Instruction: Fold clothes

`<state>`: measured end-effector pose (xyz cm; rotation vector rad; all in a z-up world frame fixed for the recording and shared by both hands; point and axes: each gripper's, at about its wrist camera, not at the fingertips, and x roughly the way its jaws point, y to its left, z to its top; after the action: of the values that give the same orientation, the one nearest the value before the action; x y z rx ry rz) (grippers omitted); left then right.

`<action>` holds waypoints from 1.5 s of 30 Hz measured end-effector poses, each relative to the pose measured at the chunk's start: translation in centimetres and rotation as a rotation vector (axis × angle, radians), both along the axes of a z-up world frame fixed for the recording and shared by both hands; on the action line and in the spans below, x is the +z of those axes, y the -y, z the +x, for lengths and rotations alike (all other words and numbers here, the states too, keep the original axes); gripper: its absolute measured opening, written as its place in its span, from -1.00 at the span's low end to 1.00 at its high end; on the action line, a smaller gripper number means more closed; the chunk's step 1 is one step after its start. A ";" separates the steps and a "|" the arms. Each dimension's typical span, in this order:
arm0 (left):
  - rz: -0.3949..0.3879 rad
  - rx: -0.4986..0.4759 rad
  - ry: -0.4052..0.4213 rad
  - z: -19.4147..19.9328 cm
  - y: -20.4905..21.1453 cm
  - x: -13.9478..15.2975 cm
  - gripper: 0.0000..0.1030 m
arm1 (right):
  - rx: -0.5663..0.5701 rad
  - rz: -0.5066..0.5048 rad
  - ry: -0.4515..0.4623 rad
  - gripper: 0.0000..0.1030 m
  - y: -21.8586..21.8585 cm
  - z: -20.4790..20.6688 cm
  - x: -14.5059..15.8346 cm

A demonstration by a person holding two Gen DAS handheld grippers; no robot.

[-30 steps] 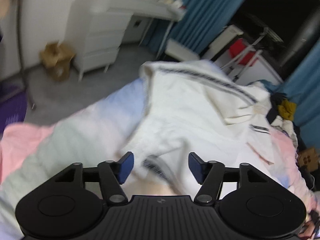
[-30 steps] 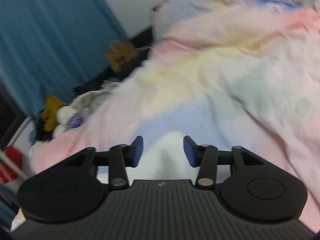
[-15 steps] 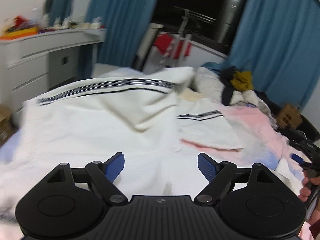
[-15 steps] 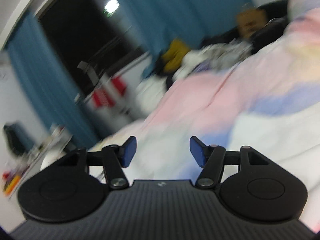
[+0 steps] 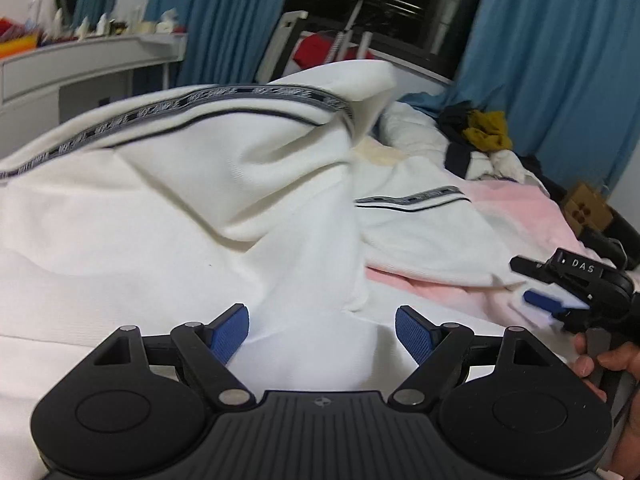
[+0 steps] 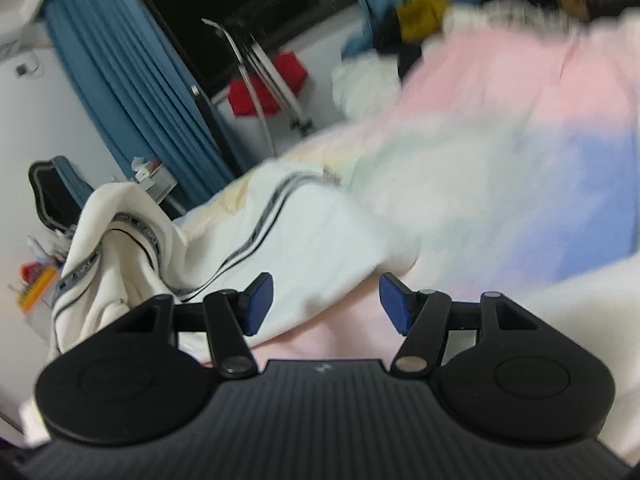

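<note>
A white garment (image 5: 168, 220) with a grey patterned stripe and thin dark piping lies crumpled on a pastel duvet (image 5: 520, 208). One part is humped up and another lies flat to the right. My left gripper (image 5: 320, 320) hovers open low over its near part, and the pads are not pressing the cloth. In the right wrist view the same garment (image 6: 304, 236) spreads to the left. There my right gripper (image 6: 326, 292) stands open over its lower edge and the pink duvet (image 6: 500, 92). A hand holds the right gripper (image 5: 528, 284) at the right of the left wrist view.
A heap of other clothes (image 5: 484, 136), yellow, dark and white, sits at the bed's far end. A white desk (image 5: 80, 64) with clutter stands at the left. Blue curtains (image 5: 540, 60), a drying rack (image 5: 352, 12) and a cardboard box (image 5: 588, 208) lie beyond.
Both grippers swung round toward the window side and both sets of jaws widened. The left came down closer to the white garment. The right now faces the garment instead of bare duvet.
</note>
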<state>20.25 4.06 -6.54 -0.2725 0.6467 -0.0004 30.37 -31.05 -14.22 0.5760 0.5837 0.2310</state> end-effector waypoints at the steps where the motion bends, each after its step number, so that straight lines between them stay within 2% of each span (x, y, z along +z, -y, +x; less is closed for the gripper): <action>1: -0.011 0.007 -0.002 0.2 -0.3 -0.1 0.59 | 0.011 0.040 -0.025 0.21 -0.1 0.8 -0.5; 5: -0.040 0.020 0.000 0.5 -1.0 -0.6 0.60 | 0.049 0.200 -0.106 0.21 -0.2 4.1 -2.5; 9: -0.064 0.026 0.008 0.2 -1.5 -0.7 0.60 | -0.030 0.411 -0.138 0.19 1.2 7.2 -3.9; 10: -0.067 0.027 0.012 0.1 -1.6 -0.6 0.60 | -0.058 0.459 -0.140 0.08 1.7 7.8 -4.2; 11: -0.071 0.028 0.015 0.1 -1.7 -0.5 0.60 | -0.085 0.506 -0.141 -0.28 2.2 8.4 -4.6; 12: -0.074 0.029 0.019 0.1 -1.8 -0.4 0.60 | -0.107 0.526 -0.139 -0.56 2.6 8.9 -4.7; 13: -0.077 0.029 0.022 0.1 -1.8 -0.4 0.60 | -0.121 0.509 -0.133 -0.80 2.8 9.2 -4.4; 14: -0.080 0.030 0.026 0.0 -1.9 -0.3 0.60 | -0.128 0.494 -0.114 -0.85 3.1 9.5 -3.8; 17: -0.124 0.026 0.041 -0.2 -2.4 -0.2 0.60 | -0.106 0.442 0.024 -0.86 3.9 9.3 0.1; 20: -0.177 0.016 0.062 -0.4 -3.0 -0.1 0.60 | -0.140 0.357 0.131 -0.86 5.8 9.4 4.9; 26: -0.185 -0.015 0.090 -0.8 -3.1 0.4 0.60 | -0.343 0.192 0.244 -0.86 14.3 10.1 11.1; 29: -0.189 -0.031 0.083 -0.8 -3.2 0.2 0.60 | -0.393 0.045 0.200 -0.86 17.8 10.7 10.5; 32: -0.163 -0.036 0.073 -0.6 -3.2 0.2 0.60 | -0.426 -0.077 0.120 -0.86 19.9 10.8 8.5; 34: -0.138 -0.046 0.073 -0.6 -3.1 0.3 0.60 | -0.458 -0.042 0.103 -0.86 21.6 10.6 7.7; 36: -0.099 -0.066 0.070 -0.6 -2.8 0.4 0.60 | -0.474 -0.004 0.150 -0.86 22.7 10.5 8.2; 39: -0.029 -0.099 0.073 -0.4 -1.9 0.4 0.60 | -0.520 -0.044 0.201 -0.86 23.7 10.5 9.7; 41: 0.018 -0.121 0.075 -0.3 -1.3 0.5 0.60 | -0.567 -0.066 0.161 -0.86 24.5 11.0 9.1; 43: 0.056 -0.155 0.070 0.1 -0.5 0.1 0.60 | -0.580 -0.065 0.099 -0.83 25.3 11.5 7.0; 45: 0.102 -0.202 0.066 0.7 0.5 -0.2 0.60 | -0.578 -0.022 0.041 -0.81 25.9 11.3 4.4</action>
<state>21.00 3.52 -6.76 -0.1079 0.6047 -0.1686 41.69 -56.95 -9.83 0.6929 0.3593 -0.3080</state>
